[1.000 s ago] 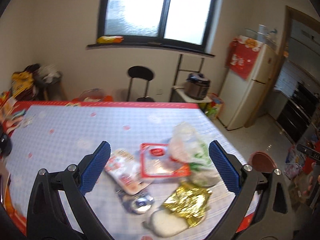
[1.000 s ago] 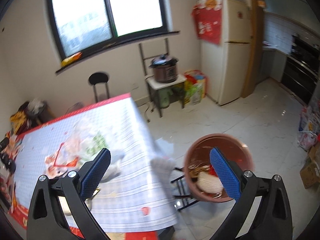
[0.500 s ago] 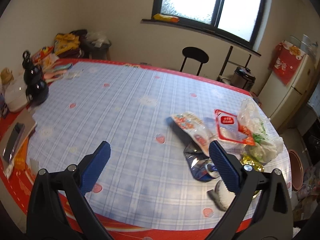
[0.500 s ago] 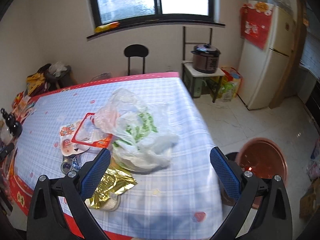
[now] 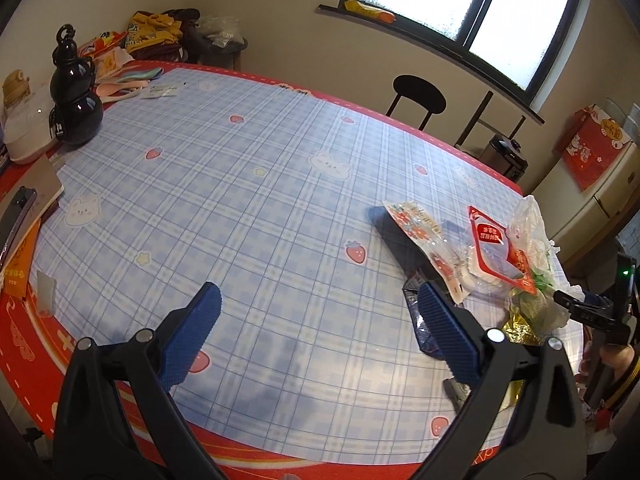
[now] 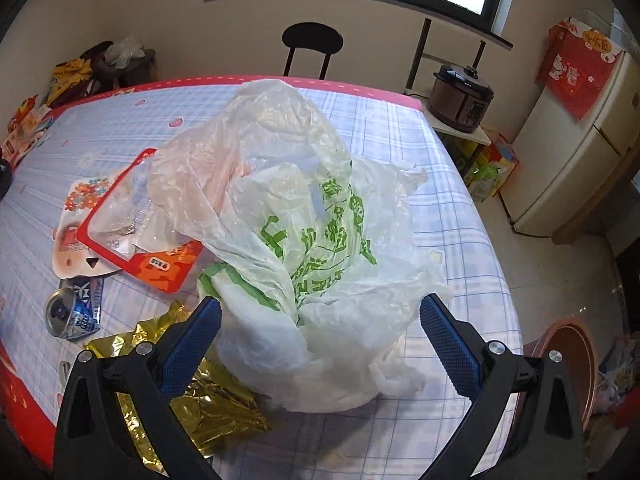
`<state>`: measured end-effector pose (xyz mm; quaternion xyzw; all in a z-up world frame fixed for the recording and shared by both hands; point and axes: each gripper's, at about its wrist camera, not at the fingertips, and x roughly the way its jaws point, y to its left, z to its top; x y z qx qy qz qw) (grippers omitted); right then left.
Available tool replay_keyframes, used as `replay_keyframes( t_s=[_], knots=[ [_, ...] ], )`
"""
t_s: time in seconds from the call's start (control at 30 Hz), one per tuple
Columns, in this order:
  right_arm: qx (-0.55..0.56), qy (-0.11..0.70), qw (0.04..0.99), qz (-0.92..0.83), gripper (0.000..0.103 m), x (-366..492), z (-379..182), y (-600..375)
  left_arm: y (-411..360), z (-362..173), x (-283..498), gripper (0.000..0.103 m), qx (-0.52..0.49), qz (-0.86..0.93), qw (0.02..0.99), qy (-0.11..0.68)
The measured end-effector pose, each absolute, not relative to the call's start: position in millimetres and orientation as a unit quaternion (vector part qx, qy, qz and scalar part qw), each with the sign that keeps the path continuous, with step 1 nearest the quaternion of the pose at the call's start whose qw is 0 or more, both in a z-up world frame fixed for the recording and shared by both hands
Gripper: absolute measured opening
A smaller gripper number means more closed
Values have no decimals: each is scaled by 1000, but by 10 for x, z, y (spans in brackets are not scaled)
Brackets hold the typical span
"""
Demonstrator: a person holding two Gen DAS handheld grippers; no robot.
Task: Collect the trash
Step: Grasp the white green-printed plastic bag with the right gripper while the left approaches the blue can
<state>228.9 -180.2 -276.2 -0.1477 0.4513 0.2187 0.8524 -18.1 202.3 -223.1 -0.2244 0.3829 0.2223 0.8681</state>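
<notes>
A crumpled white plastic bag with green print [image 6: 312, 240] lies on the blue checked tablecloth [image 6: 432, 184], and my right gripper [image 6: 319, 336] stands open just in front of it, fingers either side of its lower part. Left of the bag lie a red-edged clear packet [image 6: 132, 232], a crushed can [image 6: 70, 316] and gold foil [image 6: 208, 400]. My left gripper [image 5: 318, 334] is open over bare tablecloth [image 5: 240, 200], with the trash pile to its right: a printed snack packet [image 5: 424, 236], the red-edged packet [image 5: 496, 252] and the bag [image 5: 532, 248].
A brown basin [image 6: 568, 364] sits on the floor right of the table. A black gourd bottle [image 5: 74, 96], papers and a phone [image 5: 16, 216] line the table's left edge. A black stool [image 6: 312, 46], a rice cooker [image 6: 460, 96] and a fridge [image 6: 580, 152] stand beyond.
My right gripper swung from the basin to the table and closed in on the plastic bag. My left gripper pulled back and turned left, leaving the trash at its right.
</notes>
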Motion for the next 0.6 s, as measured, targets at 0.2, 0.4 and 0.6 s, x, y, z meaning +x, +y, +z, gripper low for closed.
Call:
replay_keyframes(
  t_s=[0.2, 0.4, 0.6],
  knots=[
    [-151, 483, 830, 234, 98, 2351, -2996, -1657, 2089, -2333, -221, 97, -237, 224, 860, 393],
    [-92, 523, 813, 238, 89, 2392, -3088, -1727, 2050, -2336, -192, 97, -236, 213, 862, 395],
    [-58, 538, 801, 257, 58, 2293, -3086, -1772, 1944, -2347, -105, 97, -238, 193, 864, 400]
  ],
)
